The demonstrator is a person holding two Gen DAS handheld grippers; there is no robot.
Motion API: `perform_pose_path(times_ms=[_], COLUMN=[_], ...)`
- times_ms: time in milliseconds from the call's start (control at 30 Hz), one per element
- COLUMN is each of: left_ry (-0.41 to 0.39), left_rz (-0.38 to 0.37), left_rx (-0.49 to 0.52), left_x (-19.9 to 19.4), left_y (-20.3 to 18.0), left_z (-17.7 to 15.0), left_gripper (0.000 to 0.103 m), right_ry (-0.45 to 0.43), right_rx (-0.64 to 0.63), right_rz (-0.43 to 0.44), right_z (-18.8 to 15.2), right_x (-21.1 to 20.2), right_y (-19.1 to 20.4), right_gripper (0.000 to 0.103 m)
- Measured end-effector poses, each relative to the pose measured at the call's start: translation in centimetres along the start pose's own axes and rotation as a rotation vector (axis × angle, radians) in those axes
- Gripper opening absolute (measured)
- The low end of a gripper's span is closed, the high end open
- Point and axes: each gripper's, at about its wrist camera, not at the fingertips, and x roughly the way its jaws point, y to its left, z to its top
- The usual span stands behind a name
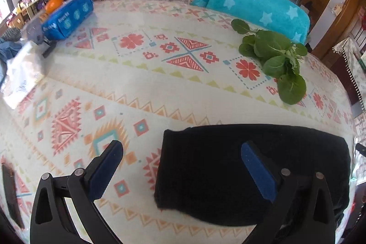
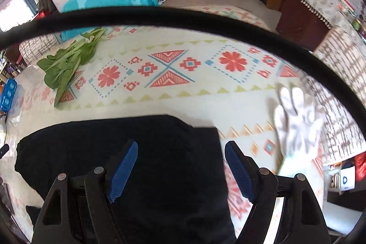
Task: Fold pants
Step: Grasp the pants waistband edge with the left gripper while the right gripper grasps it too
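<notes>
The black pants (image 1: 228, 166) lie folded into a flat rectangle on the patterned tablecloth (image 1: 160, 88) near the table's front edge. My left gripper (image 1: 183, 148) hovers open above their left edge, one blue pad over the cloth and the other over the pants, holding nothing. In the right wrist view the same pants (image 2: 148, 152) fill the lower middle. My right gripper (image 2: 181, 150) stands open over their right edge, with nothing between its fingers.
A bunch of green leafy vegetables (image 1: 276, 58) lies beyond the pants. A blue package (image 1: 68, 17) and a clear bag (image 1: 20, 77) sit at the left. A white glove (image 2: 297, 122) rests on the right. Covered chairs (image 1: 251, 1) stand behind. A black cable (image 2: 183, 15) arcs across the right view.
</notes>
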Motion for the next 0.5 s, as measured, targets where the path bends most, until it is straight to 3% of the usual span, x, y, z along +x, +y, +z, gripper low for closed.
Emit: perform_pose_path(times_ms=[167, 400, 500], left_ry=[0.026, 0.056, 0.077], left_rz=[-0.05, -0.06, -0.085], left_rx=[0.011, 0.02, 0.012], left_x=[2.5, 4.8, 5.6], left_y=[0.1, 0.1, 0.1], left_z=[0.4, 0.2, 0.1], left_gripper=[0.102, 0.098, 0.09], right_ry=[0.049, 0.087, 0.096], right_rx=[-0.087, -0.128, -0.144], right_rz=[-0.025, -0.01, -0.007], right_z=[1.7, 2.3, 2.3], right_x=[3.4, 5.9, 6.6], right_y=[1.6, 2.6, 3.0], right_gripper=[0.083, 0.083, 0.083])
